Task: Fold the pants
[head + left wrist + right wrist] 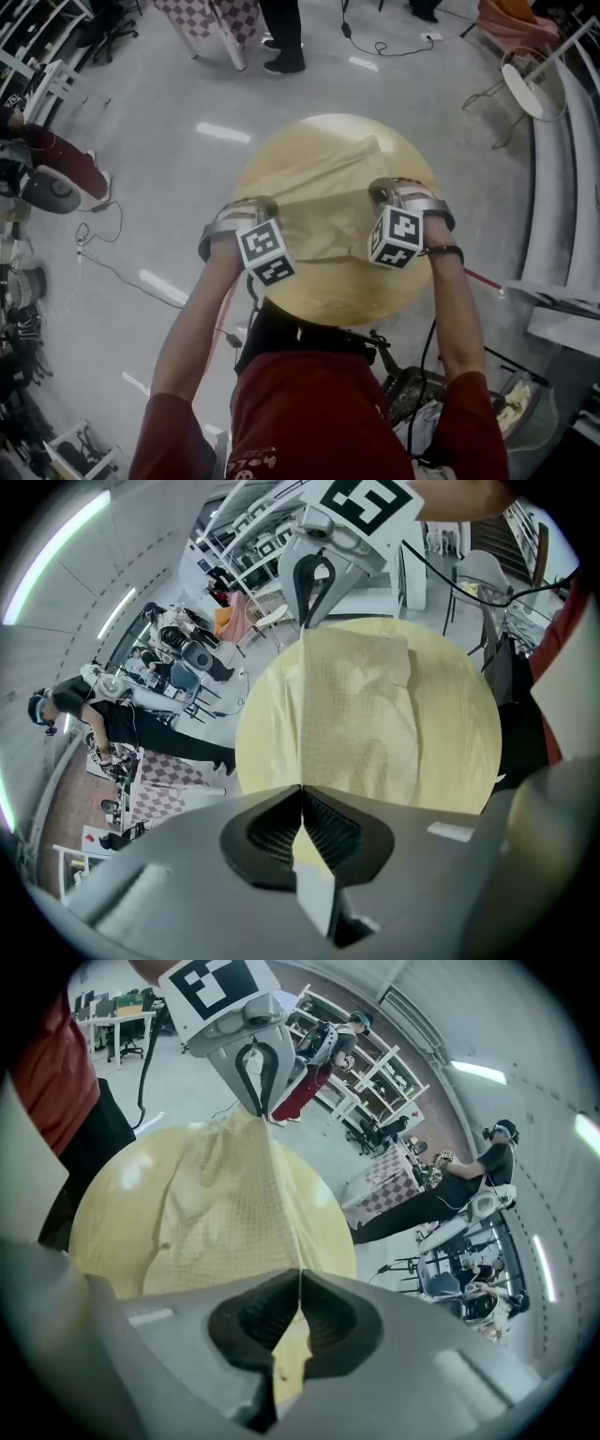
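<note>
Pale yellow pants [323, 202] lie spread over a round wooden table [328, 291]. My left gripper [269, 206] is shut on one edge of the cloth at the table's left. My right gripper [380, 194] is shut on the same edge at the right. In the left gripper view the pants [361, 714] run as a taut fold from my own jaws [301, 791] up to the right gripper [310, 621]. In the right gripper view the pants [225, 1213] stretch from my jaws [300, 1274] to the left gripper [259, 1105]. Both pairs of jaws stand closed with fabric pinched between them.
A person in dark trousers [281, 37] stands beyond the table beside a checkered cloth [211, 19]. A white chair [525, 84] stands at the far right. Cables [103, 262] trail on the floor at the left. Shelves and people with equipment [441, 1194] surround the area.
</note>
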`<state>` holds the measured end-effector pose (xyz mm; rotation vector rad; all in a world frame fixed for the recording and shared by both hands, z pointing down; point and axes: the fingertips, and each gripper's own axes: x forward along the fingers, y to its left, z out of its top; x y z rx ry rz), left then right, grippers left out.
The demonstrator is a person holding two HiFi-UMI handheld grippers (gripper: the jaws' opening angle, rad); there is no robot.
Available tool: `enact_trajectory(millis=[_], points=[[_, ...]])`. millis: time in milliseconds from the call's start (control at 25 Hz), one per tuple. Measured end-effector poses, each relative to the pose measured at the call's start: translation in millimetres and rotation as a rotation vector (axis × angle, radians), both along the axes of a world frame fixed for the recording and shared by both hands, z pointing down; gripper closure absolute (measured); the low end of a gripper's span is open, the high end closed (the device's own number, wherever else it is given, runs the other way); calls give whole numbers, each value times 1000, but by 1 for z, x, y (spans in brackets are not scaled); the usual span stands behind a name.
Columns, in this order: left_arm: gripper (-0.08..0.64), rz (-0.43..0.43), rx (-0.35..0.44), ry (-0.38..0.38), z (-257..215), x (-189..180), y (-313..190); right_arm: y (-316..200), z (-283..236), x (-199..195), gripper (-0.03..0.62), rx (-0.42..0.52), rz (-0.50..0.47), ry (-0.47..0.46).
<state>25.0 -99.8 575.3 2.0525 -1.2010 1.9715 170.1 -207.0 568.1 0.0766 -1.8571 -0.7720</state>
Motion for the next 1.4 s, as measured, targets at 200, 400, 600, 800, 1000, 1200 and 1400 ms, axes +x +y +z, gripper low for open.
enact_trajectory(millis=[200, 400, 600, 800, 1000, 1200, 1400], points=[[543, -3, -3, 4, 10, -12, -23, -29, 9, -18, 584, 12, -13, 27], [543, -12, -34, 10, 25, -35, -43, -55, 29, -43, 584, 11, -26, 78], [543, -22, -77, 28, 44, -52, -66, -82, 47, -67, 584, 6, -48, 140], [543, -10, -117, 51, 68, -66, -80, -101, 69, -84, 584, -10, -76, 202], [543, 18, -161, 45, 92, -77, -88, -109, 97, -99, 584, -54, -77, 249], [543, 25, -171, 57, 109, -82, -95, -115, 119, -101, 583, -91, -55, 270], [532, 37, -178, 32, 119, -83, -96, -117, 132, -102, 568, -102, -39, 281]])
